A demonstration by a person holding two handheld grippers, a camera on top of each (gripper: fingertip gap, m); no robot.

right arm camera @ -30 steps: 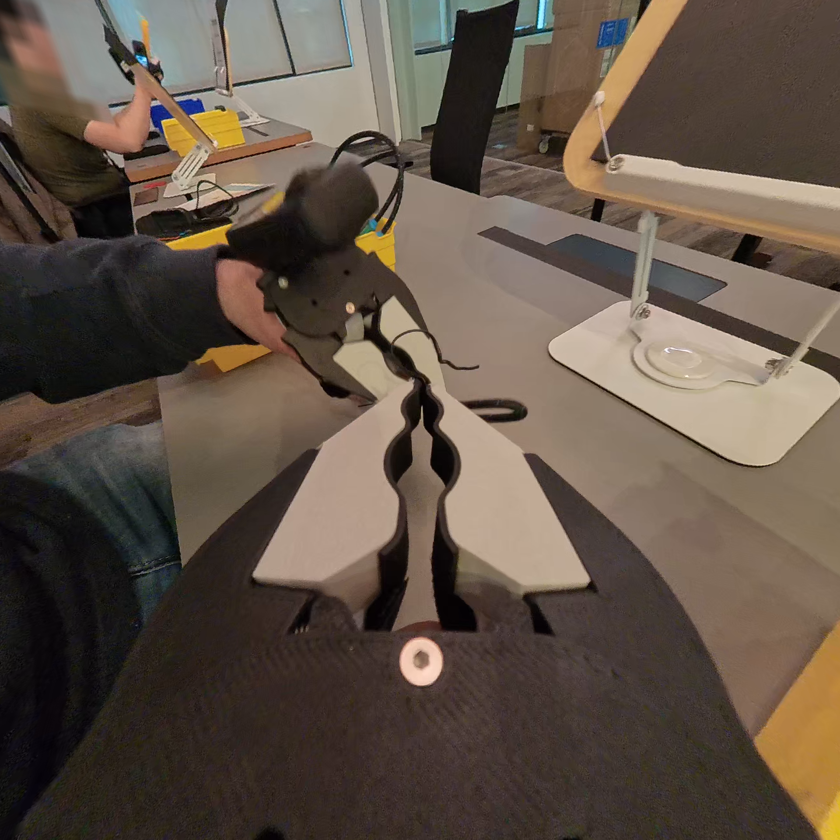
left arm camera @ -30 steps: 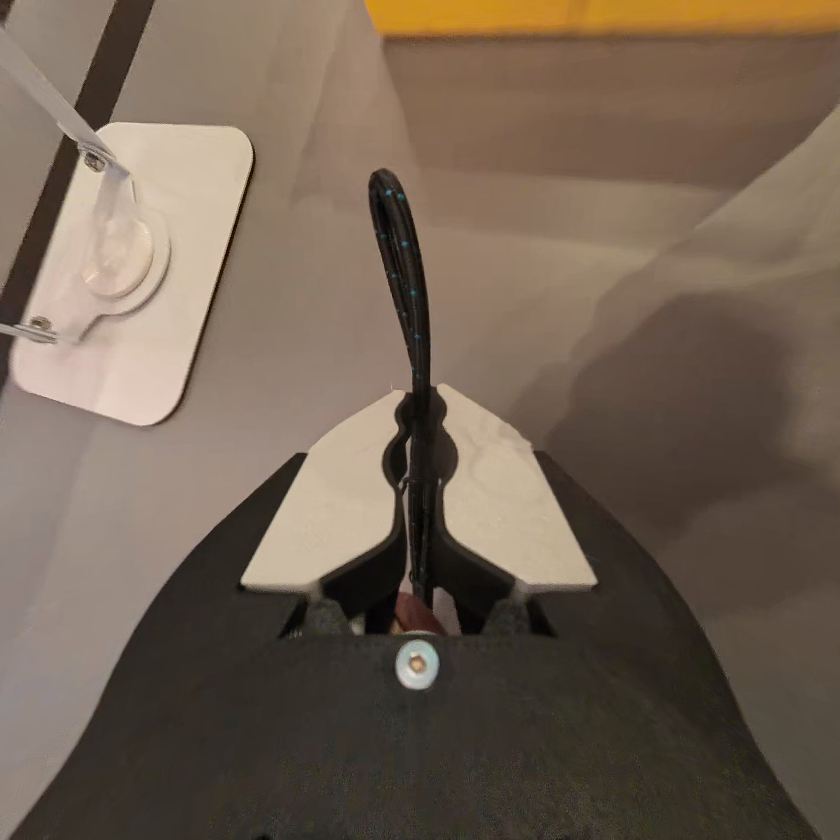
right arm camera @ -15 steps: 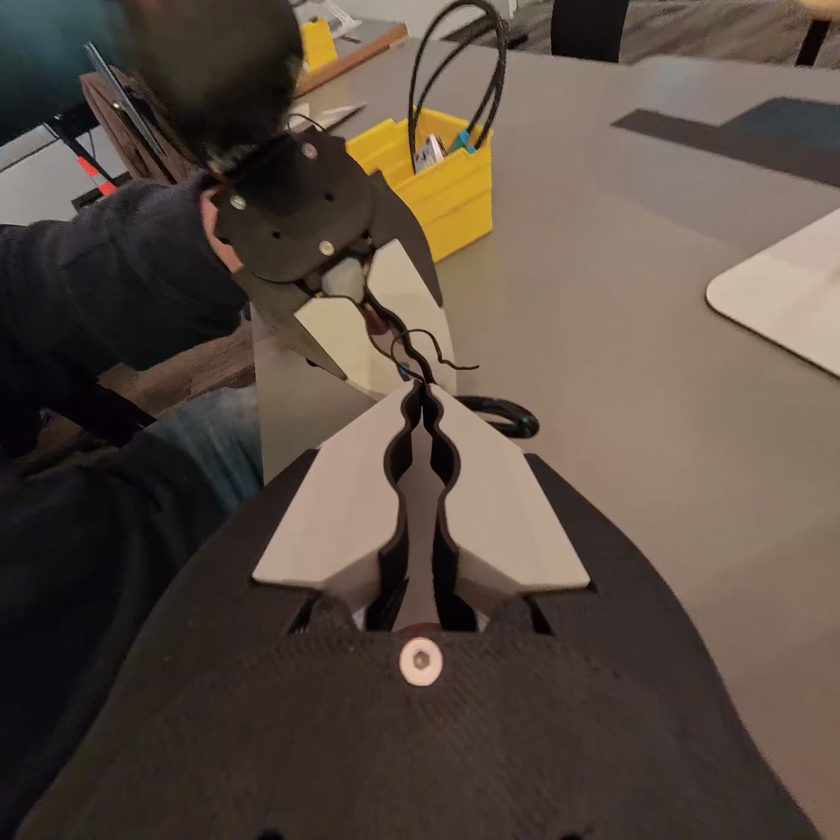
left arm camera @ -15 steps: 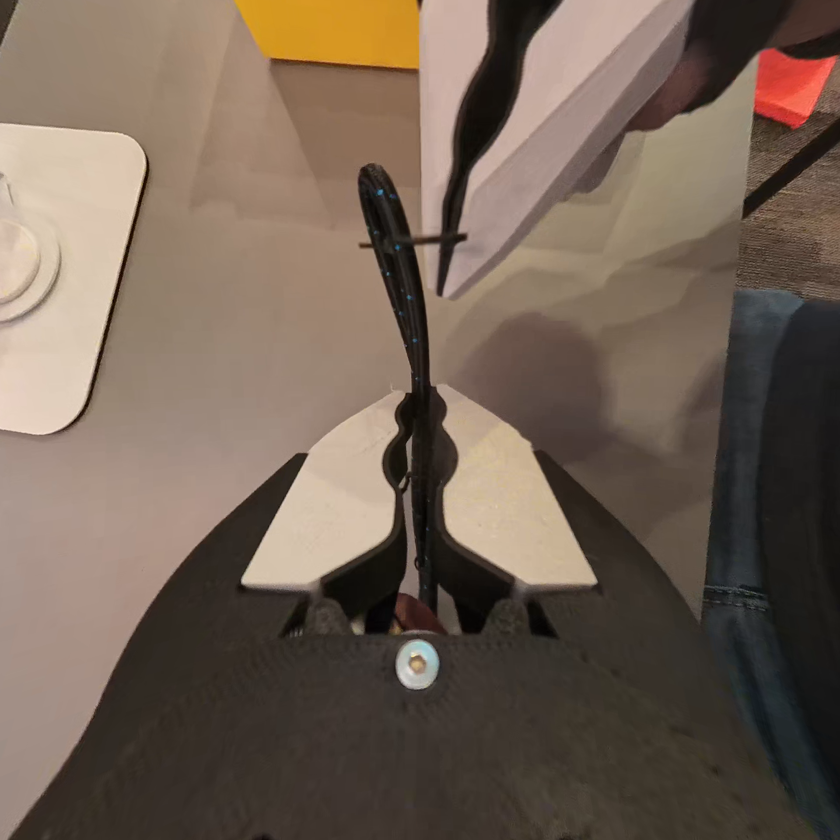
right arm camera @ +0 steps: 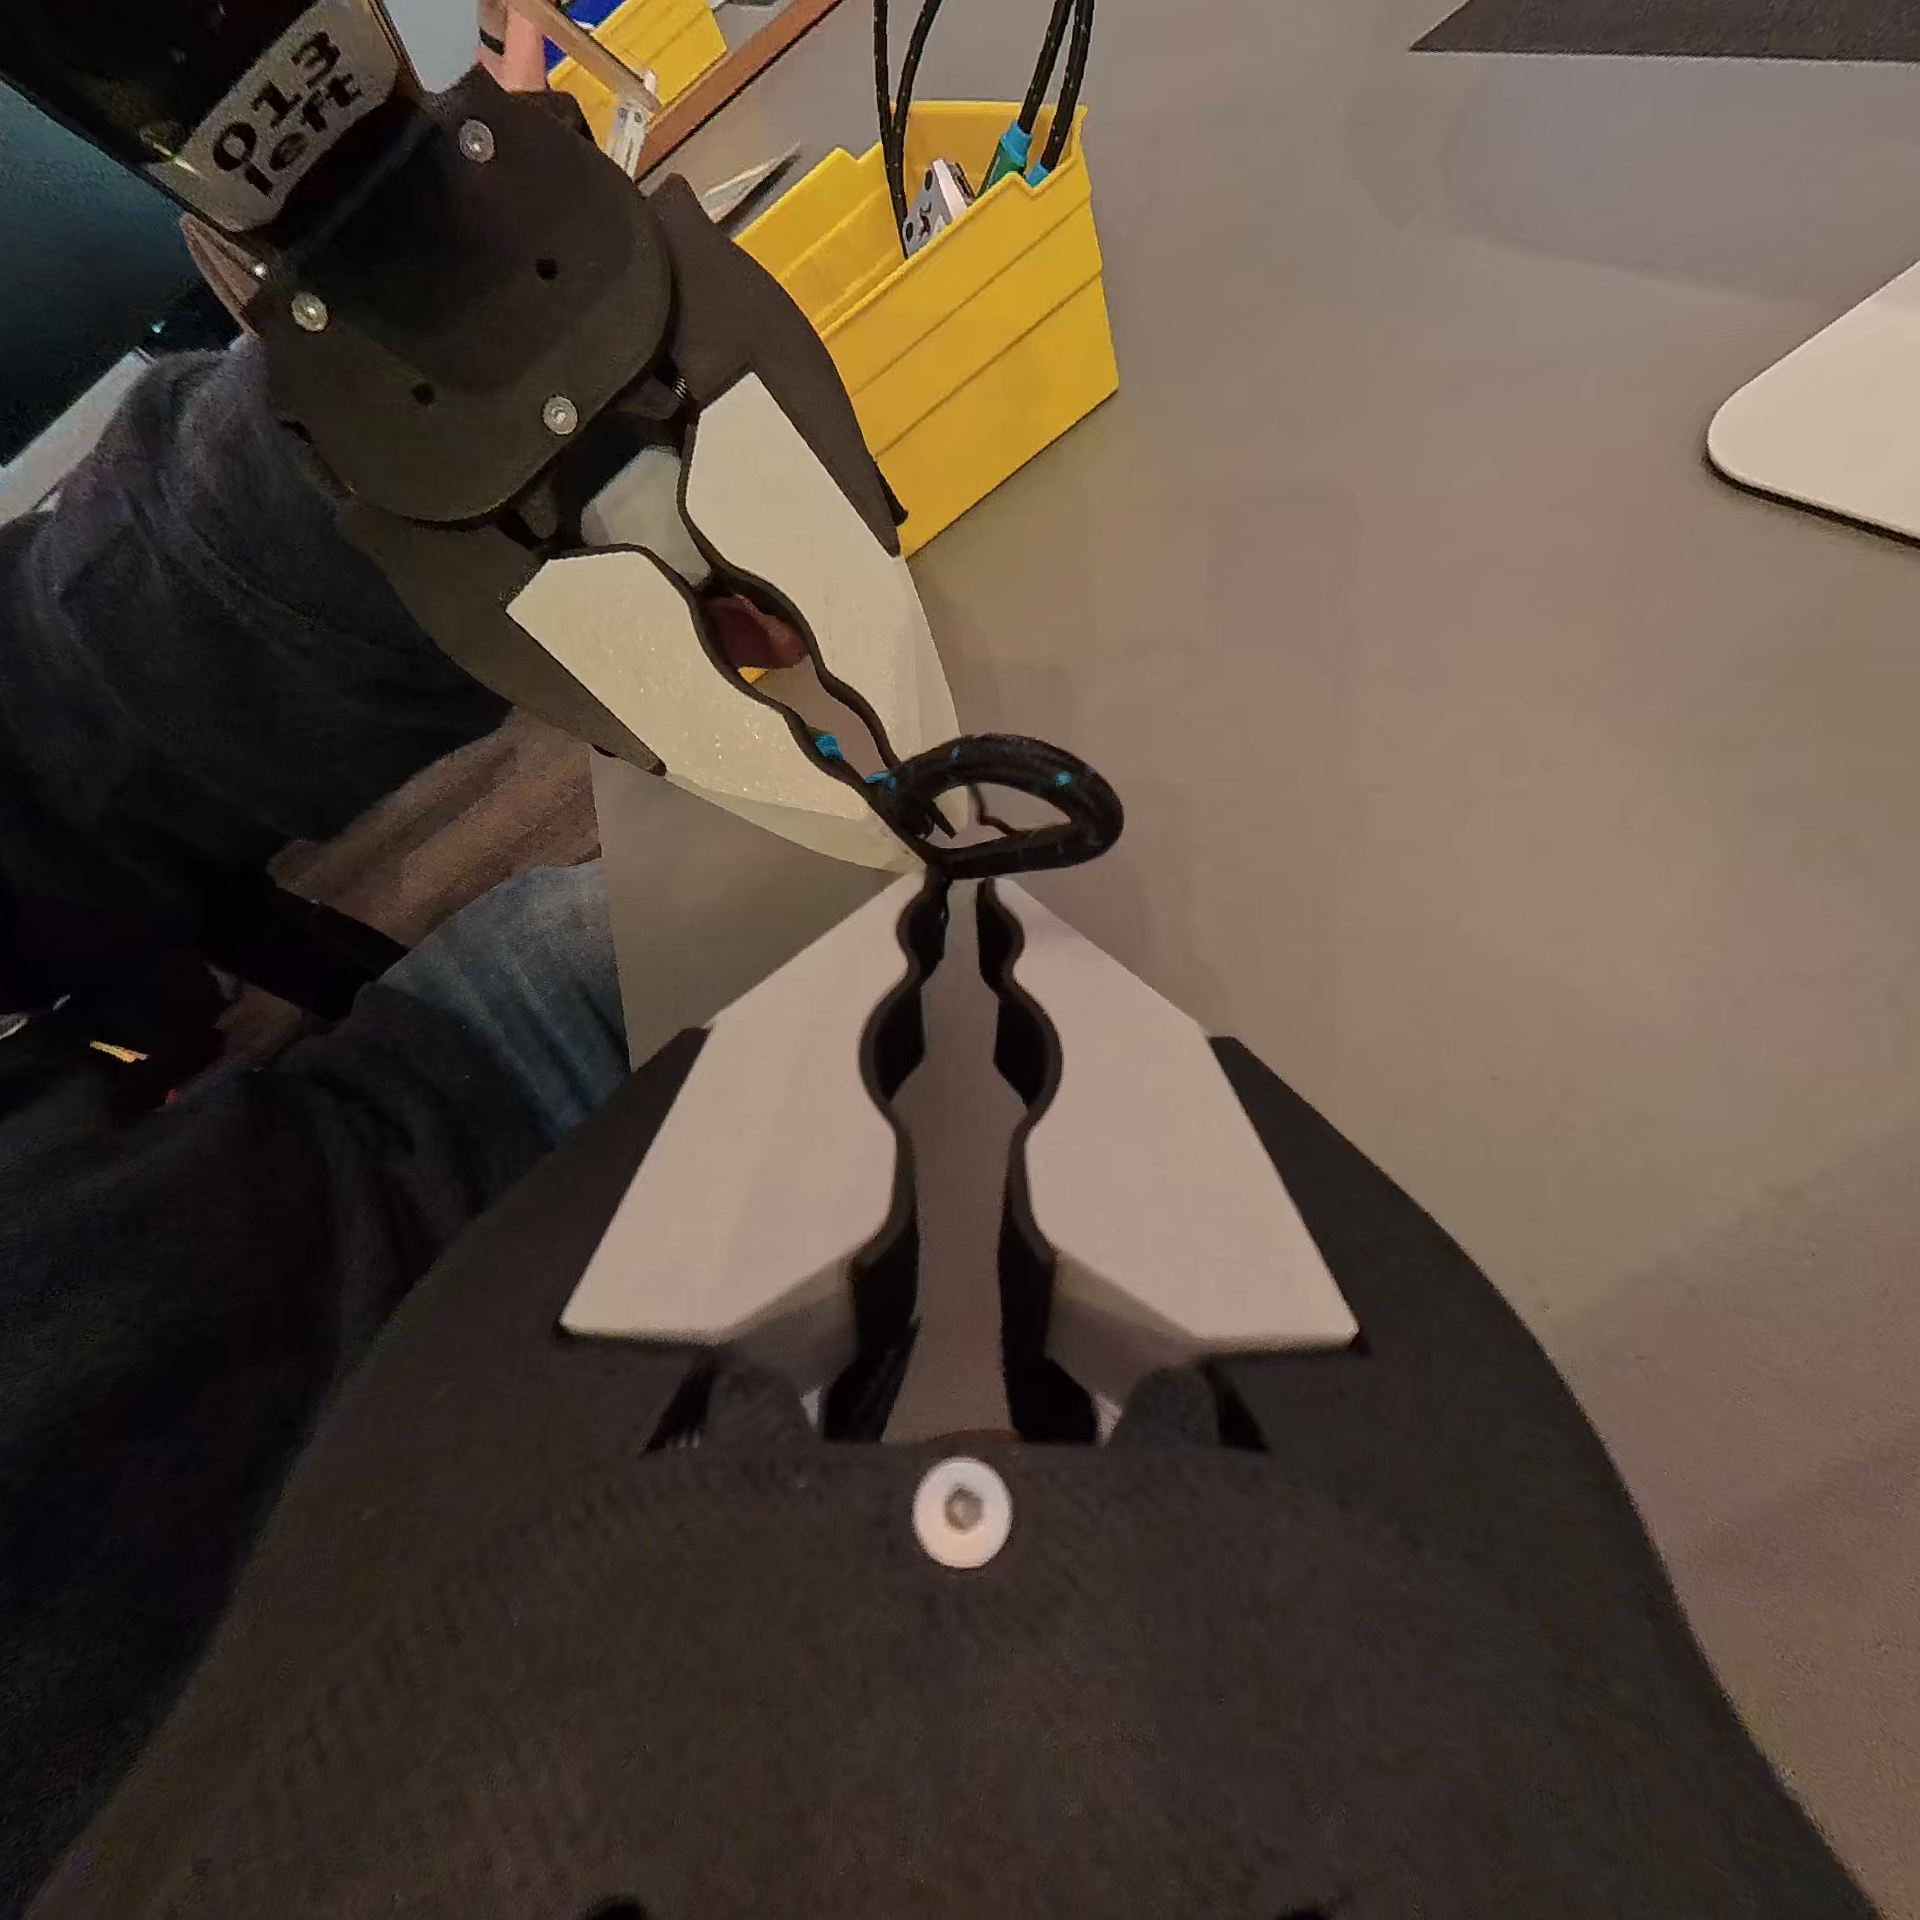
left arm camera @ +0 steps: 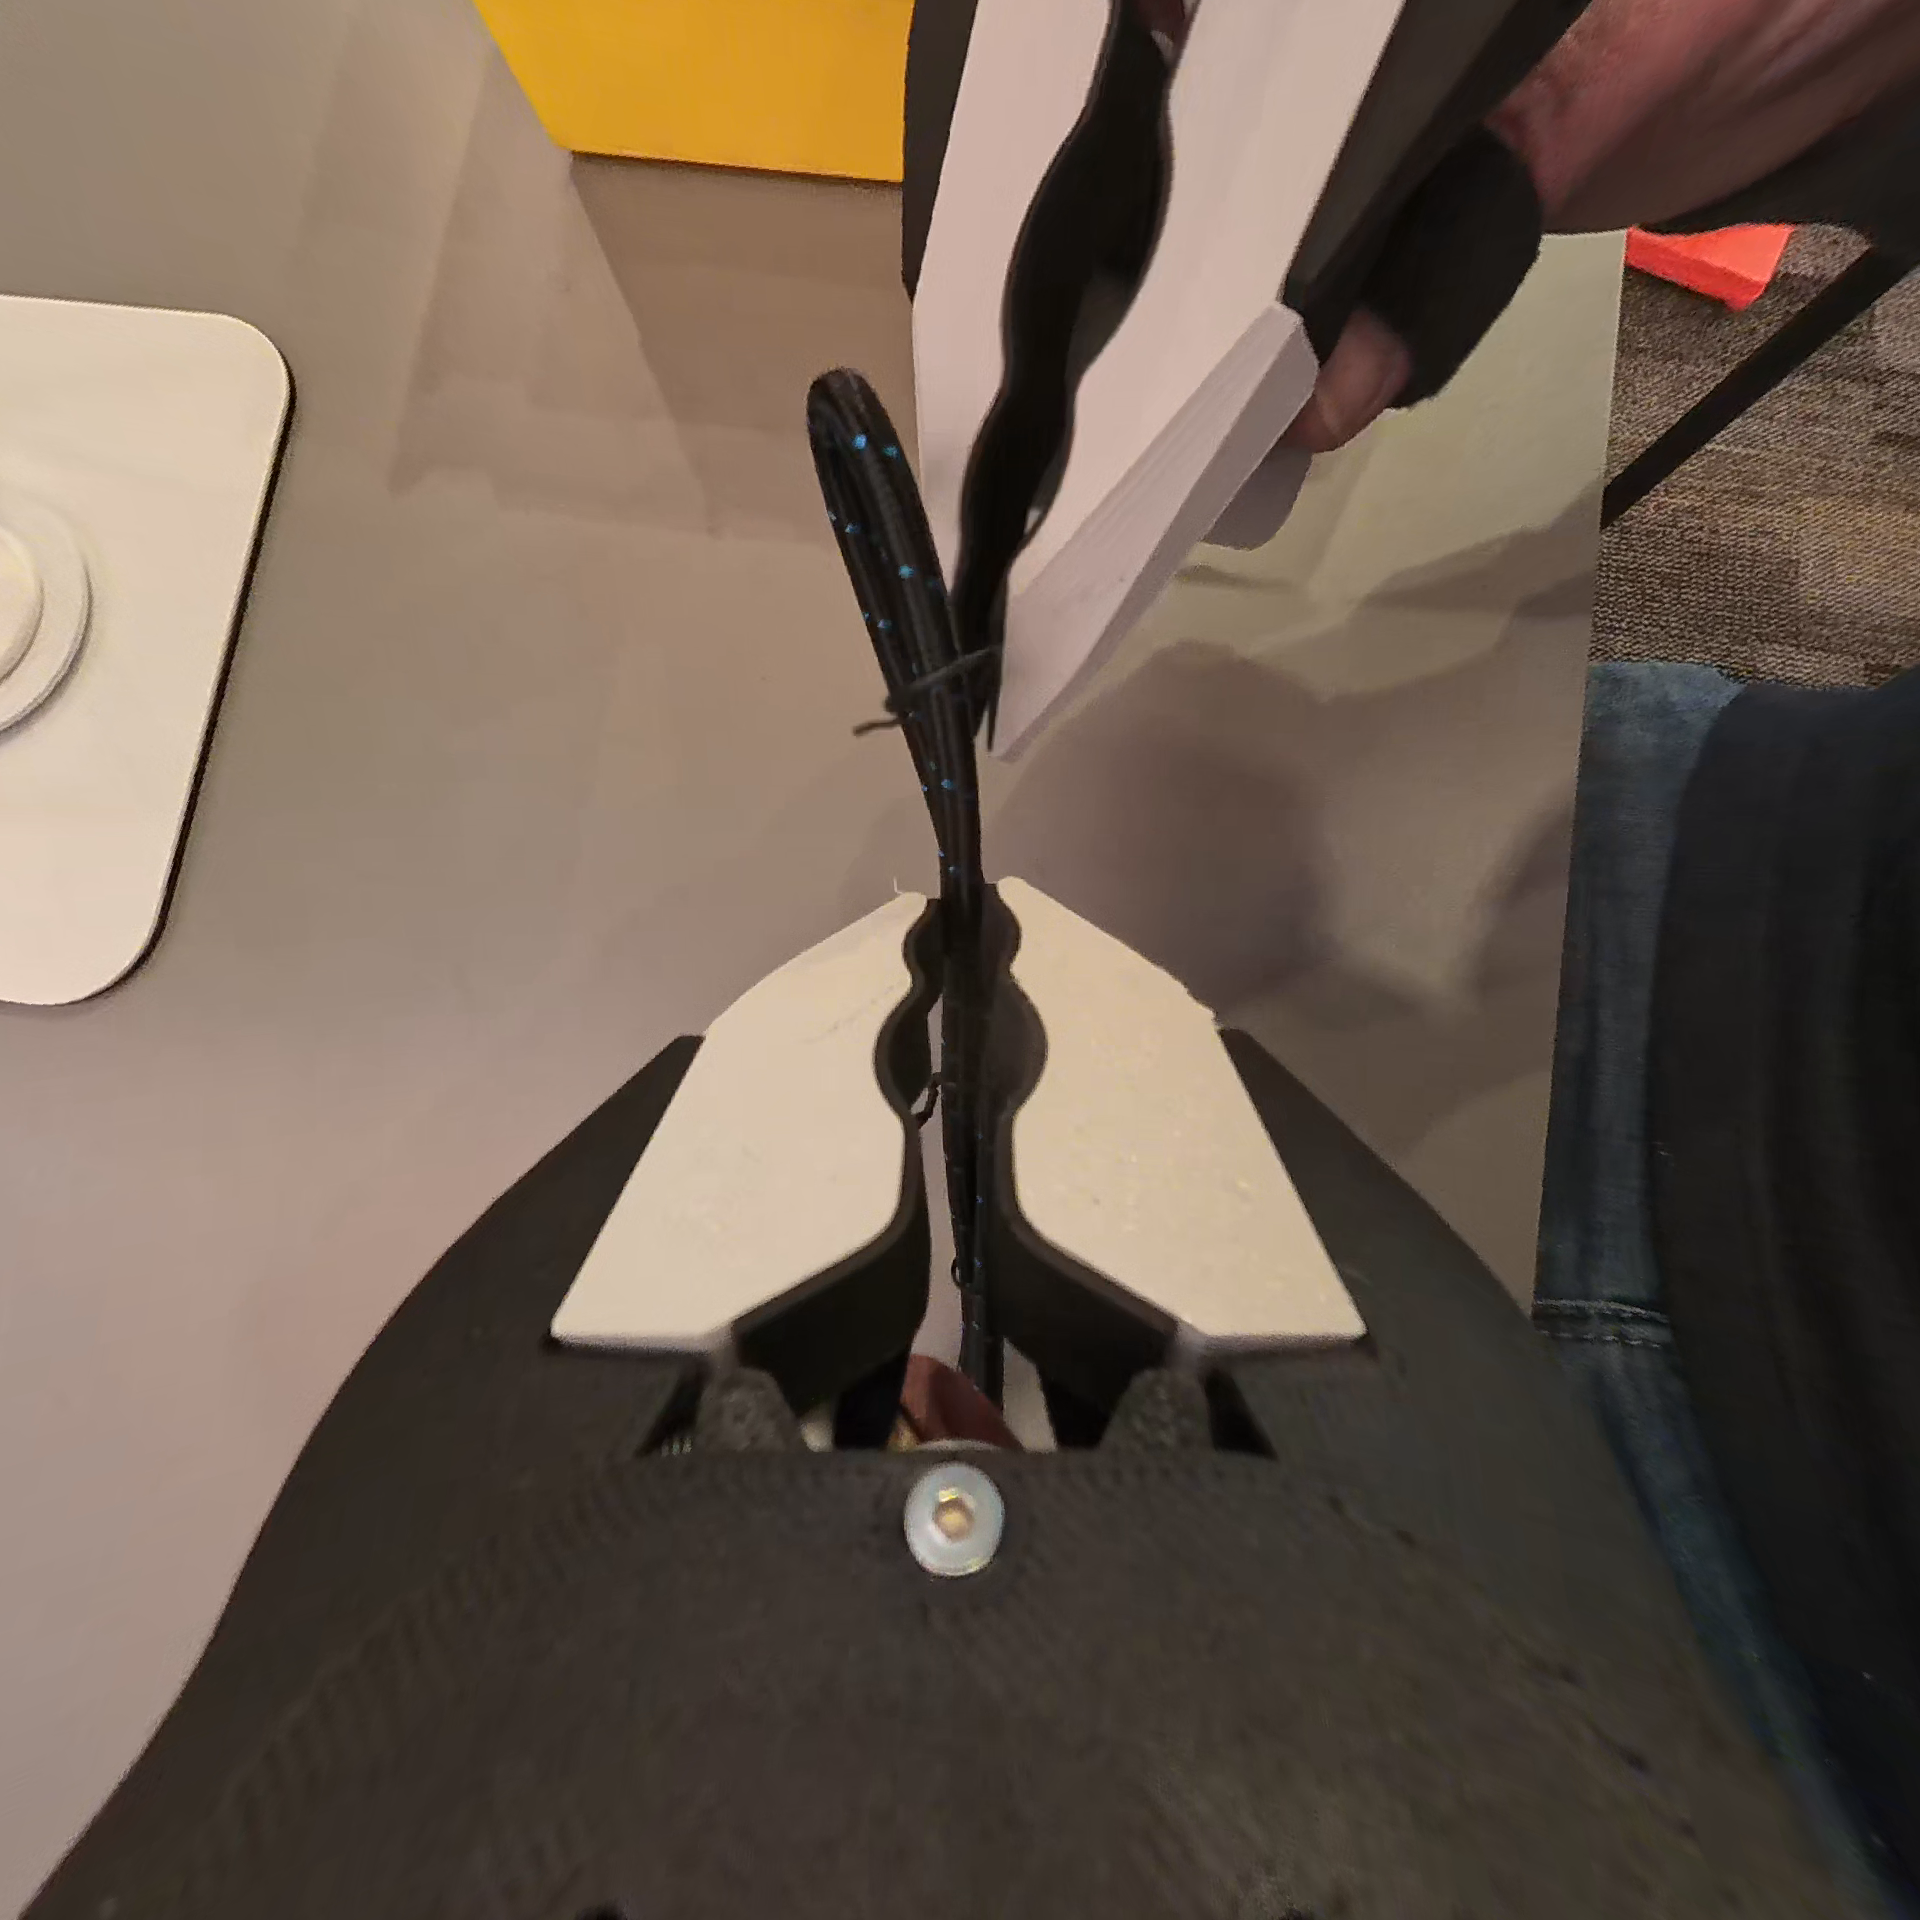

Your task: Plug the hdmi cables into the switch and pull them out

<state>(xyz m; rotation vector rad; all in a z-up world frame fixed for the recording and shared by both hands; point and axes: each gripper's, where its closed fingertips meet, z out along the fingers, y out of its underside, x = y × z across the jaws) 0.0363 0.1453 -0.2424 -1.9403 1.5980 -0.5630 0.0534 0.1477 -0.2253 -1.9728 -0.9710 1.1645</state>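
Observation:
A folded bundle of black HDMI cable with blue flecks sticks out past my left gripper, which is shut on it above the grey table. A thin black twist tie wraps the bundle. My right gripper comes in from the upper right, its tips shut on the tie's end. In the right wrist view my right gripper meets the left gripper tip to tip, with the cable loop just beyond. No switch is in view.
A yellow bin holding more cables stands behind the left gripper; its wall also shows in the left wrist view. A white stand base lies on the left, and shows in the right wrist view. The table edge and a person's legs are close.
The right gripper has moved in onto the bundle and its tips now sit at the twist tie. The left gripper still holds the cable and has shifted towards the table edge.

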